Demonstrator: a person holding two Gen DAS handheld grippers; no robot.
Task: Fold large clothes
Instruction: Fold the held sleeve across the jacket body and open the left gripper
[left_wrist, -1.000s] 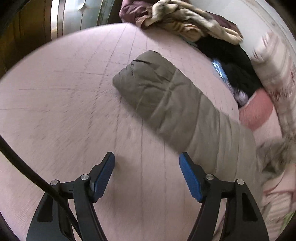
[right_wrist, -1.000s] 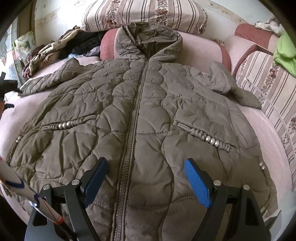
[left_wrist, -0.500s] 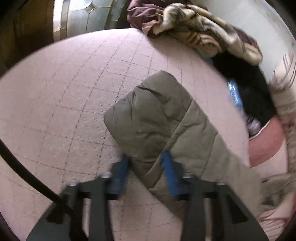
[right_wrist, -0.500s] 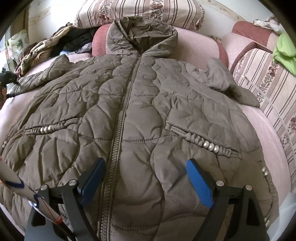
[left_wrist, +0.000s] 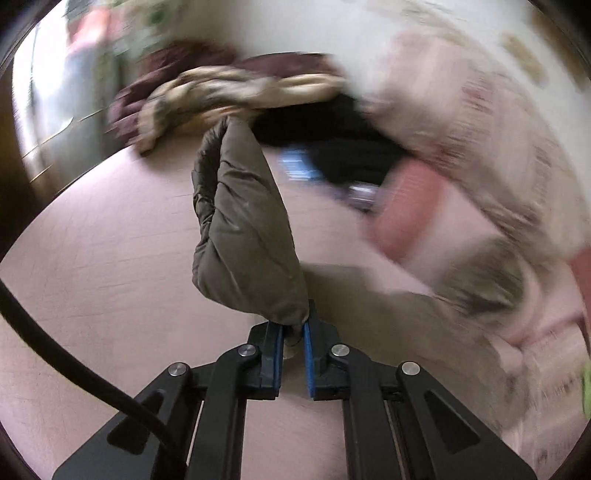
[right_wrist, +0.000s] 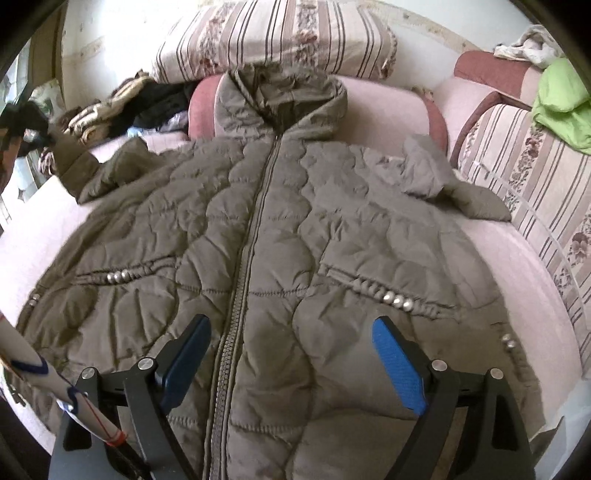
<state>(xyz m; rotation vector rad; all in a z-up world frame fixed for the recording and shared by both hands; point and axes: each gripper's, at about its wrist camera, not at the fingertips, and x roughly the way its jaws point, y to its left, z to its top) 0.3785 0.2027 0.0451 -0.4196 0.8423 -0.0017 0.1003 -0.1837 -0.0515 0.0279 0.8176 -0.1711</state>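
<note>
Blue pads of the left gripper (left_wrist: 293, 345) are clamped on the cuff end of the sleeve (left_wrist: 243, 221), whose olive quilted fabric stands up from the jaws through the middle of the left wrist view, lifted off the pink bed (left_wrist: 110, 258). Beyond it, at upper centre, a blurred pile of clothes (left_wrist: 236, 92) lies on the bed. The right gripper (right_wrist: 291, 365) hangs with its jaws wide apart and nothing between them, over the lower front of the jacket (right_wrist: 280, 229). The jacket lies spread flat, zipped, across the centre of the right wrist view, its hood (right_wrist: 280, 99) toward the striped pillow (right_wrist: 277, 37) at the top. The other sleeve (right_wrist: 443, 181) is folded at the right, near a striped cushion (right_wrist: 524, 173).
</note>
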